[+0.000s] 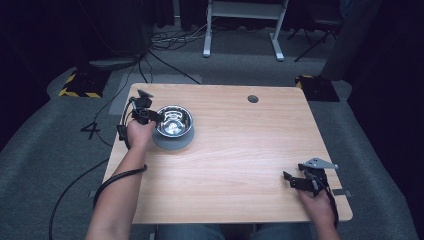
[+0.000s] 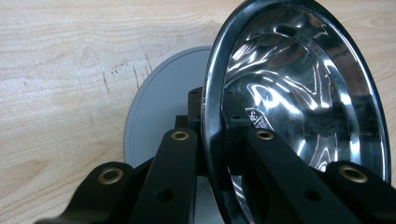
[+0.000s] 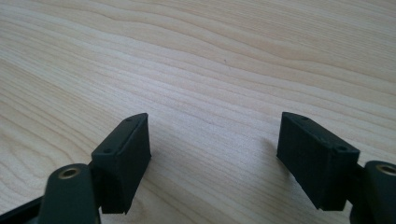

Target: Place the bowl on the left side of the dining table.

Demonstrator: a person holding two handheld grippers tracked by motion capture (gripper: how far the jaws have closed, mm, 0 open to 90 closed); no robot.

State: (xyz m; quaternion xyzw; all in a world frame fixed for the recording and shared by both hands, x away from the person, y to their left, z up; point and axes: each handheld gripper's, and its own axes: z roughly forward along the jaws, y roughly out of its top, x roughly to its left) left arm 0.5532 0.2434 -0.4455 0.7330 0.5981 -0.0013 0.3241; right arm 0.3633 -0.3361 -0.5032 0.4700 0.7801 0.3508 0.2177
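A shiny steel bowl (image 1: 174,120) sits over a grey round plate (image 1: 172,142) at the table's left. My left gripper (image 1: 150,116) is shut on the bowl's left rim. In the left gripper view the rim (image 2: 211,116) runs between the two black jaws, one jaw outside and one inside the bowl (image 2: 299,93), with the grey plate (image 2: 159,112) beneath. My right gripper (image 1: 292,180) rests near the table's front right corner, held by a hand. In the right gripper view it (image 3: 215,154) stands open over bare wood, nothing between its pads (image 3: 126,154).
The light wooden table (image 1: 240,145) has a round cable hole (image 1: 253,98) near its far edge. Cables trail off the table's left side onto grey carpet. A white desk frame (image 1: 242,25) stands beyond the table.
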